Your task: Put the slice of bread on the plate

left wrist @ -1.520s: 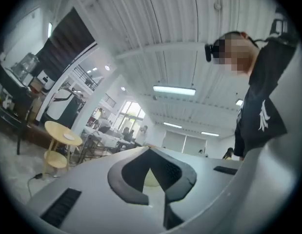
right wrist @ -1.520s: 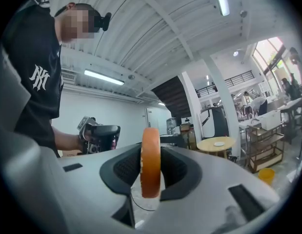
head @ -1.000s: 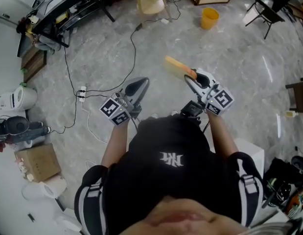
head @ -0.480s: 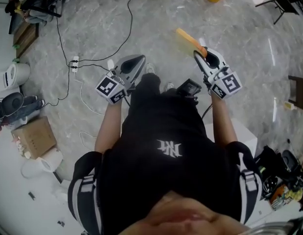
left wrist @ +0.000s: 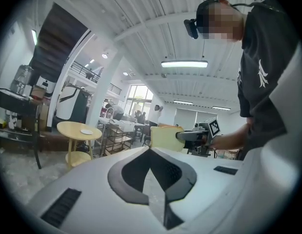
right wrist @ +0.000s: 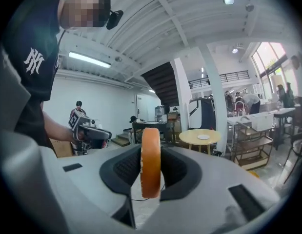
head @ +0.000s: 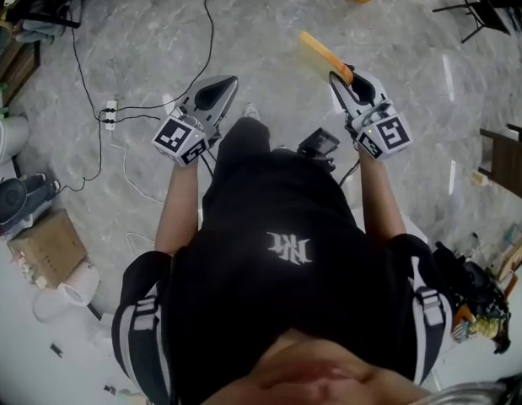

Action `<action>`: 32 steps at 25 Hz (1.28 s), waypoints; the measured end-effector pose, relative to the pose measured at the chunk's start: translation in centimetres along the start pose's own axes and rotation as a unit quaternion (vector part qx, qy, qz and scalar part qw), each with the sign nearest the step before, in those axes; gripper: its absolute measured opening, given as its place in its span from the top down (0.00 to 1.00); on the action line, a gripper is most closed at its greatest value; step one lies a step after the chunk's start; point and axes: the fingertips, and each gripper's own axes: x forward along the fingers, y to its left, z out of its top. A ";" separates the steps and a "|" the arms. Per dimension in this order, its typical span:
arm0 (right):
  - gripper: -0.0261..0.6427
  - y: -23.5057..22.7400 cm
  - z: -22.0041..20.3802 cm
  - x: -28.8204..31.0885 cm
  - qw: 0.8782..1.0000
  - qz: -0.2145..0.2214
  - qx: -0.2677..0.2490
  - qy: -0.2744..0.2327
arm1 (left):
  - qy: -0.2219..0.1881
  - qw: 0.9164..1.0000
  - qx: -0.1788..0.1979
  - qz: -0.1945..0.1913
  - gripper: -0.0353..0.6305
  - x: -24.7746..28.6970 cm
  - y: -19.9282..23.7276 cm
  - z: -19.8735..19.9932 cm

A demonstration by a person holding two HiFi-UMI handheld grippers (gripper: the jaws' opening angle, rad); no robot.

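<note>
Standing on edge, the bread slice [right wrist: 151, 162] juts forward, gripped by the right tool [right wrist: 150, 182].

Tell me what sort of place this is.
Likely an open lab or workshop hall: cables trail across the marbled floor, metal racks stand near a round table, a mezzanine overlooks it.

This looks like a big open workshop or lab hall. The grey shiny stone floor [head: 269, 32] has long black cables [head: 212, 24] running to a white plug strip [head: 109, 113], and a brown cardboard box [head: 46, 248] sits near the wall. High up is a white ribbed ceiling [left wrist: 141, 13] with a long bright lamp [left wrist: 184, 63]. A round pale wooden table [left wrist: 79, 129] stands by metal racks [left wrist: 116, 138].
</note>
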 end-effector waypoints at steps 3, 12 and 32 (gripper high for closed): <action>0.82 -1.7 1.8 4.8 1.000 -0.019 -0.019 0.007 | -0.002 1.000 -0.009 0.011 0.94 0.3 5.2 1.1; 0.82 -6.0 5.0 12.1 0.997 -0.074 -0.033 0.002 | 0.011 1.000 -0.011 -0.001 0.94 4.3 15.7 2.2; 0.82 -35.2 11.3 27.9 0.998 -0.005 0.006 -0.065 | 0.053 0.997 -0.004 0.053 0.94 27.5 31.7 12.0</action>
